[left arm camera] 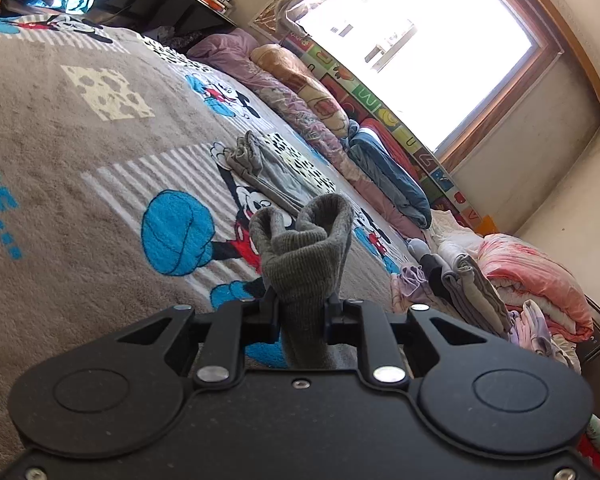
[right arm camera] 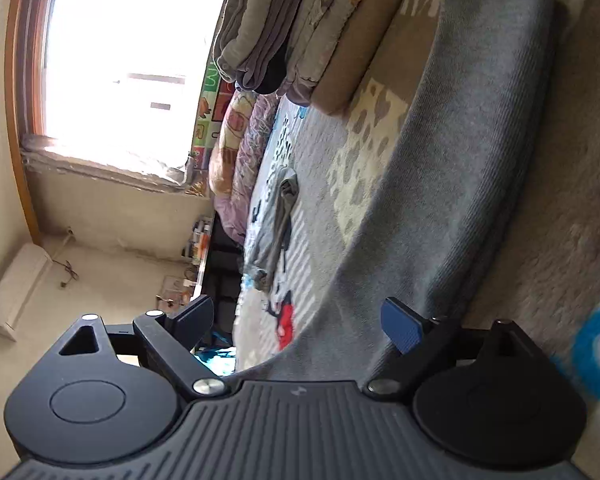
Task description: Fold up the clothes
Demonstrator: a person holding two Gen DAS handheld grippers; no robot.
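In the left wrist view my left gripper (left arm camera: pixel 302 308) is shut on a grey ribbed knit garment (left arm camera: pixel 304 248); its bunched end sticks up past the fingertips. It hangs above a cartoon-mouse bedspread (left arm camera: pixel 80 140). My right gripper (right arm camera: pixel 300 320) stands open, jaws wide, just over a long grey ribbed garment (right arm camera: pixel 460 160) spread flat on the bed. That cloth runs from between the fingers away to the upper right, and the pads do not press on it. A second grey garment (left arm camera: pixel 260 172) lies crumpled farther off on the bed, also visible as grey cloth (right arm camera: pixel 280 216) in the right wrist view.
A stack of folded clothes (left arm camera: pixel 472 292) sits at the bed's right end beside a pink quilt (left arm camera: pixel 540 276). Rolled quilts (left arm camera: pixel 300 92) line the wall under a bright window (left arm camera: pixel 420 40). Folded clothes (right arm camera: pixel 260 20) also show in the right wrist view.
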